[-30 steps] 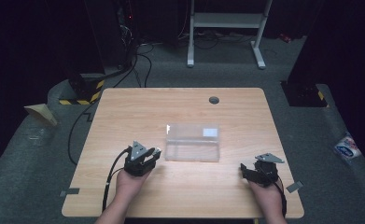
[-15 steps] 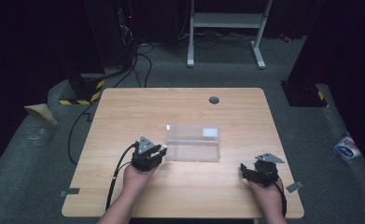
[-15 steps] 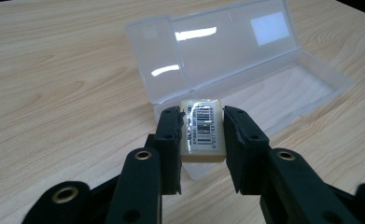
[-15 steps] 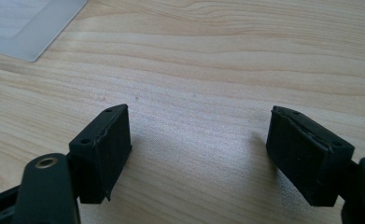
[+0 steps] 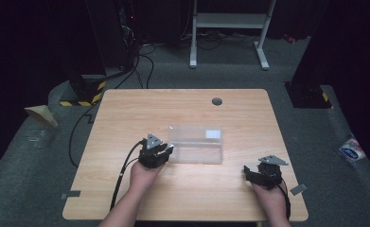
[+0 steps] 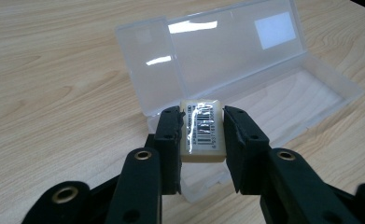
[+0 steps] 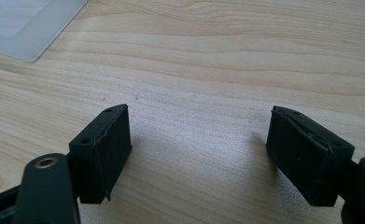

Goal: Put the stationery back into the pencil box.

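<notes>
Clamping one cream eraser (image 6: 202, 131) with a barcode label, the left gripper (image 5: 155, 152) has its jaws closed on the eraser's two sides, just over the near left corner of one clear plastic case (image 5: 197, 144) lying open at the middle of the table (image 5: 126, 113). At four o'clock from the case, well apart, the right gripper (image 5: 257, 174) rests with jaws spread wide, holding nothing.

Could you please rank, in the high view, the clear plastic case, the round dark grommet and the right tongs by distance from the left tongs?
1. Clear plastic case: directly beside the left tongs, on their right.
2. Right tongs: near the table's front right.
3. Round dark grommet: near the far edge.
</notes>
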Available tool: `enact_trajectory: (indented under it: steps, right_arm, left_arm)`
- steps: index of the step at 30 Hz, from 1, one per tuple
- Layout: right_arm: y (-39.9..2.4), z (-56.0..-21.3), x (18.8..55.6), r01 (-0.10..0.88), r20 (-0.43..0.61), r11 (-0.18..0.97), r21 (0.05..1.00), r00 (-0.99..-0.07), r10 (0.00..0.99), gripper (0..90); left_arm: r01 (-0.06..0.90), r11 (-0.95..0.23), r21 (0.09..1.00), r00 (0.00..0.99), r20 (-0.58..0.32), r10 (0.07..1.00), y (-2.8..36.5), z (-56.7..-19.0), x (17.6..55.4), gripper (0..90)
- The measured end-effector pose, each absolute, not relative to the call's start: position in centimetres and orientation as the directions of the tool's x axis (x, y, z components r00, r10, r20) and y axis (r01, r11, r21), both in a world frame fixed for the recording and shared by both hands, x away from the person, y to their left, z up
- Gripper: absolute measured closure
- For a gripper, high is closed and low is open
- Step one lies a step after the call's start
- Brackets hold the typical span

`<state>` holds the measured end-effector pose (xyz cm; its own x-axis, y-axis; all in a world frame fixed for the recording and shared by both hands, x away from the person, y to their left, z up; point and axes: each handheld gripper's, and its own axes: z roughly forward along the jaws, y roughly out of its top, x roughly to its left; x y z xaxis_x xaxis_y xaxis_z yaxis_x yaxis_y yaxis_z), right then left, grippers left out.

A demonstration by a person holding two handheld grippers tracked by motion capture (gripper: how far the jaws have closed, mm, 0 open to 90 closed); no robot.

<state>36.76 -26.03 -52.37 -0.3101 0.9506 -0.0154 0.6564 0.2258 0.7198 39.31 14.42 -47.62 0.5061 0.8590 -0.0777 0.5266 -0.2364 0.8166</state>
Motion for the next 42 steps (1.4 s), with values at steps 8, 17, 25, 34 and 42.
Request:
enact_trajectory:
  steps: [8,17,25,34,42]
  right_arm:
    - [-26.0,-52.4,36.8,0.656,-0.016,0.226,0.720,-0.310,0.951,21.5]
    - [-26.0,-52.4,36.8,0.656,-0.016,0.226,0.720,-0.310,0.951,21.5]
    - [-26.0,-52.4,36.8,0.657,-0.016,0.226,0.719,-0.311,0.950,21.5]
    - [-26.0,-52.4,36.7,0.659,-0.014,0.223,0.719,-0.308,0.951,21.6]
    - [-26.0,-52.4,36.7,0.658,-0.015,0.225,0.719,-0.308,0.951,21.7]
  left_arm:
    - [0.551,-0.237,0.800,0.500,-0.089,0.861,14.0,-47.6,40.4,67.8]
    - [0.565,-0.258,0.784,0.501,-0.077,0.862,12.9,-48.1,41.1,67.8]
    - [0.594,-0.267,0.759,0.476,-0.064,0.877,12.8,-49.0,41.7,67.7]
    - [0.596,-0.270,0.756,0.455,-0.040,0.890,12.1,-49.2,41.6,67.6]
    - [0.597,-0.273,0.754,0.443,-0.026,0.896,12.1,-49.2,41.8,67.6]
